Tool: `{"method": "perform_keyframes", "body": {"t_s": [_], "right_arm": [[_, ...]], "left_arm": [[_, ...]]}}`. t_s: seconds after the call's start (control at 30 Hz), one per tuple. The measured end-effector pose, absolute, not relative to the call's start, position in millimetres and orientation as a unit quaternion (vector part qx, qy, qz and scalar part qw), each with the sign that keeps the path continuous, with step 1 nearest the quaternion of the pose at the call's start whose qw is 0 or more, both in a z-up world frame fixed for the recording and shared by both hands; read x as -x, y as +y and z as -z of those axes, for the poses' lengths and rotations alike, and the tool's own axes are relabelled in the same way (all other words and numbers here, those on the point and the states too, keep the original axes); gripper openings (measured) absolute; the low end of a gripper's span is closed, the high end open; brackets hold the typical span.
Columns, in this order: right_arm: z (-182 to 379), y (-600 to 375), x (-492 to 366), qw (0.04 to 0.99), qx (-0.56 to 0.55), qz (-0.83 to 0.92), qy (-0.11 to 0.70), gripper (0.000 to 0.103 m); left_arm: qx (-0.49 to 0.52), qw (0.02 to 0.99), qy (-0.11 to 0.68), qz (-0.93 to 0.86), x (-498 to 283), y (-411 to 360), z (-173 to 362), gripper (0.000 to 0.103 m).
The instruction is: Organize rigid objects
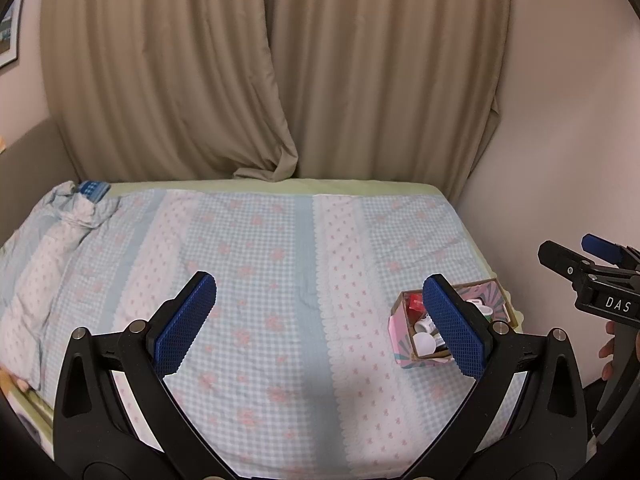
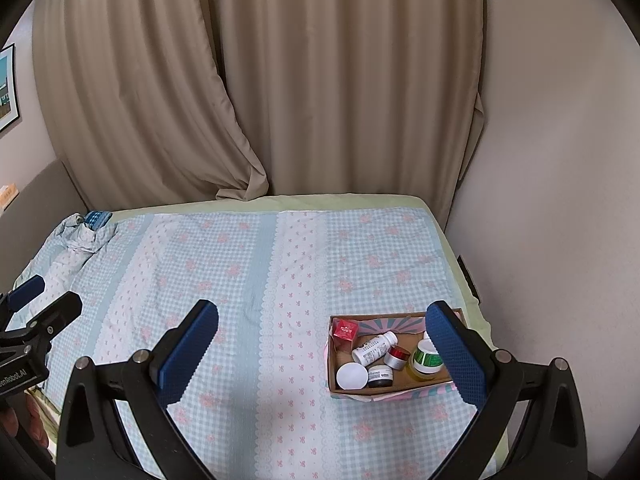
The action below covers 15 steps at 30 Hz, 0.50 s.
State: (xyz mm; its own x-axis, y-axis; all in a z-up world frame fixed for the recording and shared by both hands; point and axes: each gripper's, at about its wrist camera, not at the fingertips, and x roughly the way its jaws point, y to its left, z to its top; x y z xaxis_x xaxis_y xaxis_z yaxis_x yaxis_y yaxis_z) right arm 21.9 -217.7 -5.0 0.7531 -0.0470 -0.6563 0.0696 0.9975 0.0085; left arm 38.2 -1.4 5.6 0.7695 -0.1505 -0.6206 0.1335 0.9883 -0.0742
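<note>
A pink-patterned cardboard box (image 2: 340,390) sits on the bed near its right edge; the same box (image 1: 400,344) shows in the left wrist view. Inside lie a red cube (image 2: 345,329), a white bottle (image 2: 374,347) on its side, a red-banded jar (image 2: 397,357), a green-labelled jar (image 2: 427,358), a dark jar (image 2: 380,376) and a white round lid (image 2: 351,376). My left gripper (image 1: 318,286) hangs open above the bed, holding nothing, left of the box. My right gripper (image 2: 322,314) is open and holds nothing, with its right finger (image 2: 452,356) over the box's right end.
The blue and pink checked bedspread (image 2: 240,280) covers the bed, bunched at the far left (image 2: 80,236). Beige curtains (image 2: 280,80) hang behind the bed. A wall (image 2: 560,200) runs close along the right side. A person's fingers (image 1: 608,350) hold the right gripper's handle.
</note>
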Motion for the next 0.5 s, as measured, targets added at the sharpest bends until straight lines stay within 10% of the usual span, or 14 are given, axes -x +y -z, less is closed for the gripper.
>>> {"method": "perform_keyframes", "body": {"t_s": [0.5], "right_arm": [[6.2,-215.0,-26.8,0.936,-0.018,0.030,0.350,0.103]], "left_arm": [[0.013,0.941,0.331,0.071,-40.0,0.4,-7.8,0.103]]}}
